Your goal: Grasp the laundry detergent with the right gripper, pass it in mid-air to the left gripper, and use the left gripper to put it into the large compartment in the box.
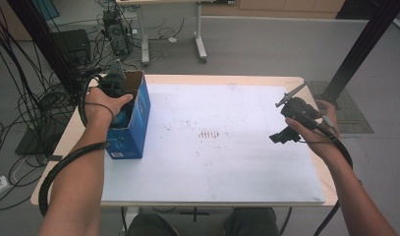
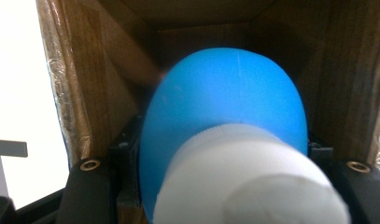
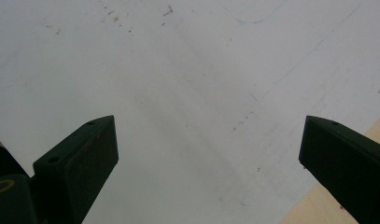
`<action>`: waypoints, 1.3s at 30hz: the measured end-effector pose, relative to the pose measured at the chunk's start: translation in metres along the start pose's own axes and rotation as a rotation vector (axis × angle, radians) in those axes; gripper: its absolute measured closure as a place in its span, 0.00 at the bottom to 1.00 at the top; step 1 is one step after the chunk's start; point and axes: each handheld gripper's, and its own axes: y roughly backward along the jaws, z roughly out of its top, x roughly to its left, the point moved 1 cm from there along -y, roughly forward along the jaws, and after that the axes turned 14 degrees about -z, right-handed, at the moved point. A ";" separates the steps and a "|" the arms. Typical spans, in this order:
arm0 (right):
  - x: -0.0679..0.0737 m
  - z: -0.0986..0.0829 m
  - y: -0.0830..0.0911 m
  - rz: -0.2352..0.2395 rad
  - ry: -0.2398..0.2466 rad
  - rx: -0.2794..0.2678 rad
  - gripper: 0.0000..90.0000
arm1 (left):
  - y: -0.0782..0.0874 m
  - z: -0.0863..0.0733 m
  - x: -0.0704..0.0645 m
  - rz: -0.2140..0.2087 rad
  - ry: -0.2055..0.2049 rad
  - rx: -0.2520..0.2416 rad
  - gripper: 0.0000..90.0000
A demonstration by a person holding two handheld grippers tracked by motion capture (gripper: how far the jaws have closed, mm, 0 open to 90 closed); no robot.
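Observation:
A tall blue cardboard box (image 1: pixel 133 129) with an open top stands at the table's left edge. My left gripper (image 1: pixel 120 101) reaches down into it. In the left gripper view the box's brown inner walls (image 2: pixel 103 79) surround a rounded blue object with a white ribbed neck (image 2: pixel 225 116), and my left gripper (image 2: pixel 223 164) is shut on it. My right gripper (image 1: pixel 285 133) hovers over the right side of the white sheet (image 1: pixel 227 142). Its jaws stand wide apart with nothing between them, and in the right gripper view my right gripper (image 3: pixel 208 140) looks down on the bare sheet (image 3: pixel 187 70).
The white sheet covers most of the wooden table (image 1: pixel 202 78), and faint dark specks (image 1: pixel 210 133) mark its middle. The table's wooden edge (image 3: pixel 318 205) lies just right of my right gripper. Cables (image 1: pixel 35 113) and equipment lie on the floor at left.

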 end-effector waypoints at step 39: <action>-0.003 0.000 0.003 -0.016 0.004 0.005 0.05 | -0.002 0.000 0.002 -0.001 0.004 0.005 0.41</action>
